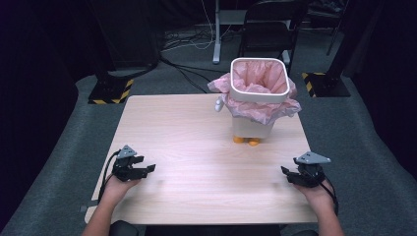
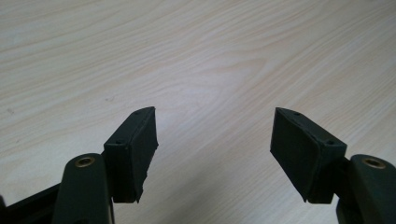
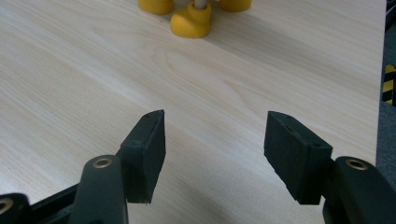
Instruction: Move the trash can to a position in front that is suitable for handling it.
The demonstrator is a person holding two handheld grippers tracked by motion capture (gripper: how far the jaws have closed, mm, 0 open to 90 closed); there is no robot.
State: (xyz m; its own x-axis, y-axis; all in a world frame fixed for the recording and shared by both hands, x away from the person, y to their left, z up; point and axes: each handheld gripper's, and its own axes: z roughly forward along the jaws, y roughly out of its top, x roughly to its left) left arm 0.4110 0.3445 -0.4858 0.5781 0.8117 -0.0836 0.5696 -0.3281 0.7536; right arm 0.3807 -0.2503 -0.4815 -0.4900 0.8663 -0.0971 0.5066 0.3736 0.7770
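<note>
Bench (image 1: 187,147) holding bin (image 1: 255,98); left gripper (image 1: 147,169) and right gripper (image 1: 286,173) resting, jaws released, empty; approaching liner (image 1: 246,110) evenly advised.

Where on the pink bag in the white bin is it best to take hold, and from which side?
Grip the pink bag where its loose edge folds out below the white rim of the bin. That ruffled flap hangs free, so it probably pinches easily. Come from the near side; both the left claw and right claw are open.
</note>
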